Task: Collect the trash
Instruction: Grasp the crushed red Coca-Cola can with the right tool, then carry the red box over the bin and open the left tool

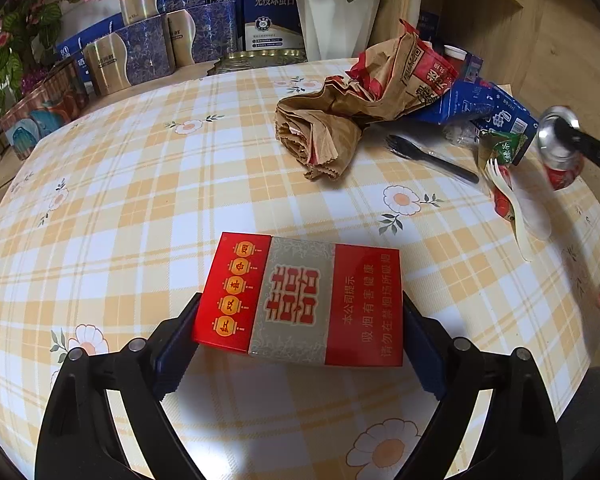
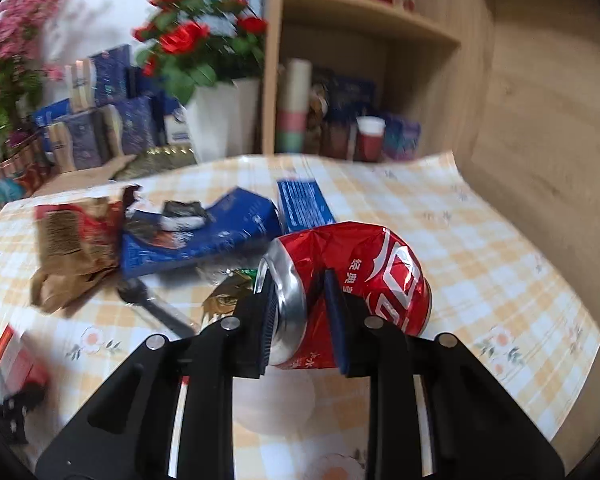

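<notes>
Above the tablecloth (image 1: 140,168), each claw (left (image 1: 300,332), right (image 2: 300,312)) grips trash.

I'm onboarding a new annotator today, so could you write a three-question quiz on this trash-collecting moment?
1. True or false: the left gripper is shut on a red cigarette pack.
2. What does the right gripper hold?
A. black plastic fork
B. crushed red soda can
C. brown paper bag
3. Fill in: the black plastic fork lies on the checked tablecloth just right of the crumpled ____ paper bag.

Key: 1 true. 2 B, the crushed red soda can, pinched between the pads near its silver end. 3 brown.
</notes>
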`<state>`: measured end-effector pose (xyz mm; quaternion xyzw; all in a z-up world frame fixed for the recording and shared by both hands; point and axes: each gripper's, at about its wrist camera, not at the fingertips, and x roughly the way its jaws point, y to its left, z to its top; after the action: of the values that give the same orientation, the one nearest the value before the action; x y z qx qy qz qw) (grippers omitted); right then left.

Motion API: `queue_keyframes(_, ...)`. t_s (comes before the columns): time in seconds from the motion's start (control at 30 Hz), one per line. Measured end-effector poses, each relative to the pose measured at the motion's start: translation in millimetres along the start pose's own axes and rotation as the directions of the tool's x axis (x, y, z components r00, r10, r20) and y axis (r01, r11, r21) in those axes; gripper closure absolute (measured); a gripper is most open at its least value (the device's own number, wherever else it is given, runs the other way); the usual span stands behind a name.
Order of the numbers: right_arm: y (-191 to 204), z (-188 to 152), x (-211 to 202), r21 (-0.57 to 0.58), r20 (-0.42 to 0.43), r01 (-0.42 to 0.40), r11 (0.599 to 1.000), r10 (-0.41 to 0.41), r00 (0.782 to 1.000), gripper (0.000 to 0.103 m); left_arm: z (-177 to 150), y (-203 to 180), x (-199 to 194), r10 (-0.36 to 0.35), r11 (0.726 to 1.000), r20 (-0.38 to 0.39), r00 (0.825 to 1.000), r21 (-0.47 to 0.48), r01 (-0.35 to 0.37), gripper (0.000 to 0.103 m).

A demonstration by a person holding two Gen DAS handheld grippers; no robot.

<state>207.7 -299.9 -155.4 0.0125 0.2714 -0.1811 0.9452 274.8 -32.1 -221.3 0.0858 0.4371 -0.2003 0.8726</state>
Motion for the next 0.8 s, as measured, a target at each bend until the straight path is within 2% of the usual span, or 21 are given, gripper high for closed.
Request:
queue_keyframes(0.17,1.4,-11.4,-41.9,-0.045,0.055,-0.06,0.997,0.062,0.997,0.076,-0.3,-1.2,-1.4,0.005,1.0,0.006,1.0,0.009,-0.005,0.015)
queue_keyframes(0.43,-3.9,-25.9,-107.1,-0.002,0.102,-0.2,0.98,0.199,0.975,0.076,-4.1,-13.2,-11.4,0.011,0.995,0.005,1.0,0.097,-0.012,0.015)
queue_keyframes(0.6,-9.6,-35.9,-140.9,0.012,0.117,-0.241,0.971,0.238,0.964,0.076,-10.8,-17.6,-40.9,-0.013,0.996,0.046,0.999,0.091,0.009,0.015)
queue_keyframes(0.7,-15.0,-42.7,-159.5,0.022,0.123,-0.256,0.967,0.251,0.96,0.076,-16.4,-21.8,-68.8,-0.05,0.996,0.079,0.996,0.079,0.043,0.015)
queue_keyframes(0.8,-19.8,-49.9,-177.0,0.032,0.133,-0.267,0.963,0.26,0.956,0.076,-30.0,-34.1,-99.5,-0.101,0.99,0.098,0.99,0.106,0.091,0.015)
